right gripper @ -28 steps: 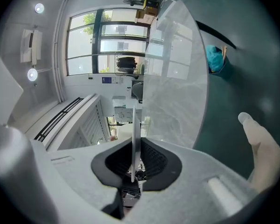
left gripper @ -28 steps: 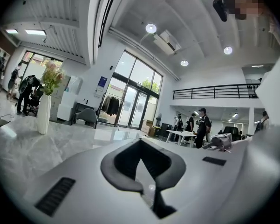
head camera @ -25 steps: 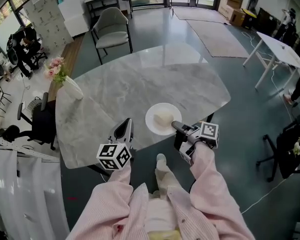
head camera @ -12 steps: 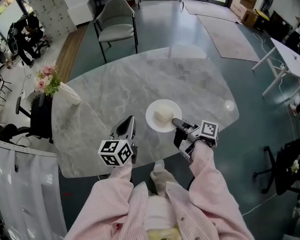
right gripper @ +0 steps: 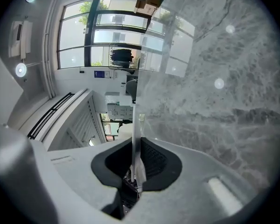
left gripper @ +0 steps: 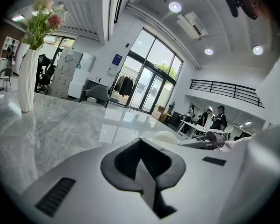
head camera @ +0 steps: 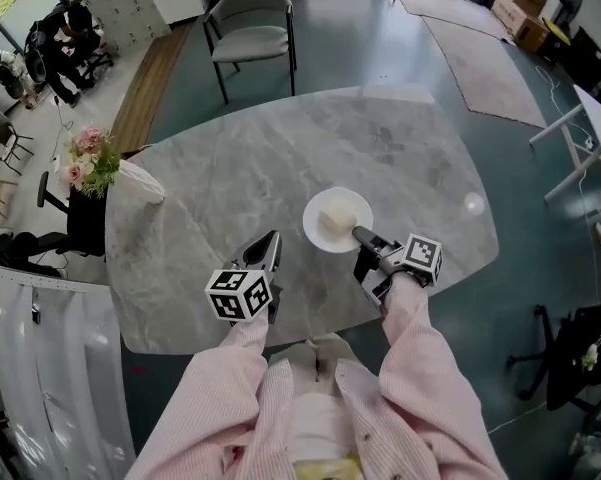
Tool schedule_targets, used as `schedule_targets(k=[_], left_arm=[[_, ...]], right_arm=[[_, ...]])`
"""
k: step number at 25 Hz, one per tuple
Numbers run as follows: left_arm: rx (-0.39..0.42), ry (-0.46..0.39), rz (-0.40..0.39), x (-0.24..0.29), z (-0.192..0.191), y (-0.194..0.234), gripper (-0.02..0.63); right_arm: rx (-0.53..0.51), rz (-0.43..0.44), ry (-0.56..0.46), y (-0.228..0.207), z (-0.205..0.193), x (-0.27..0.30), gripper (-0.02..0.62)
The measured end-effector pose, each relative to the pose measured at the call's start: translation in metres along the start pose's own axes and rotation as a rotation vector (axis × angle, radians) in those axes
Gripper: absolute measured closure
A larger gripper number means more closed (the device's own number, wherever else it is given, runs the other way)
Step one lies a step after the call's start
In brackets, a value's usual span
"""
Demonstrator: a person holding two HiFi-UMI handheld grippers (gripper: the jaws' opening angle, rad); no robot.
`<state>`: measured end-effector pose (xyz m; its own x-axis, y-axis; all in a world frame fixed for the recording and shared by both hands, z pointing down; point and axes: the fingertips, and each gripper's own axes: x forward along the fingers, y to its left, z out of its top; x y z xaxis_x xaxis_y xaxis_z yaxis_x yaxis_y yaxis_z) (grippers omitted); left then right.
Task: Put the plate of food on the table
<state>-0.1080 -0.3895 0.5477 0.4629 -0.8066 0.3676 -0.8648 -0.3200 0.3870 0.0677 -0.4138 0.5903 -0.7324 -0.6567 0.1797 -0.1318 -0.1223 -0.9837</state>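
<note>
A round white plate (head camera: 323,236) carrying a pale lump of food (head camera: 336,218) is over the grey marble table (head camera: 230,173), right of centre. My right gripper (head camera: 361,235) is shut on the plate's near right rim. In the right gripper view the plate's rim (right gripper: 134,125) runs as a thin white edge between the pads of my right gripper (right gripper: 136,160). Whether the plate rests on the table I cannot tell. My left gripper (head camera: 271,241) is shut and holds nothing, low over the table to the plate's left. From my left gripper (left gripper: 141,149) the plate (left gripper: 151,136) shows just beyond.
A white vase (head camera: 142,181) with pink flowers (head camera: 83,162) stands at the table's left edge, also tall in the left gripper view as the vase (left gripper: 26,80). A grey chair (head camera: 250,23) is at the table's far side. People stand at the room's edges.
The plate, held by my right gripper, has moved from the table's near edge farther in over the table. My left gripper has also moved forward over the table.
</note>
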Motion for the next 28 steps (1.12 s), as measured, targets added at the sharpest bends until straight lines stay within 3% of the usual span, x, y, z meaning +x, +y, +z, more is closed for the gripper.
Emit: schedule_targets(k=[16, 28], left_arm=[[-0.090, 0.155, 0.008, 0.045, -0.044, 0.033, 0.611], [-0.121, 0.186, 0.004, 0.052, -0.058, 0.030, 0.611]], right_arm=[[0.022, -0.076, -0.032, -0.049, 0.007, 0.046, 0.566], [0.000, -0.168, -0.026, -0.059, 0.004, 0.043, 0.568]])
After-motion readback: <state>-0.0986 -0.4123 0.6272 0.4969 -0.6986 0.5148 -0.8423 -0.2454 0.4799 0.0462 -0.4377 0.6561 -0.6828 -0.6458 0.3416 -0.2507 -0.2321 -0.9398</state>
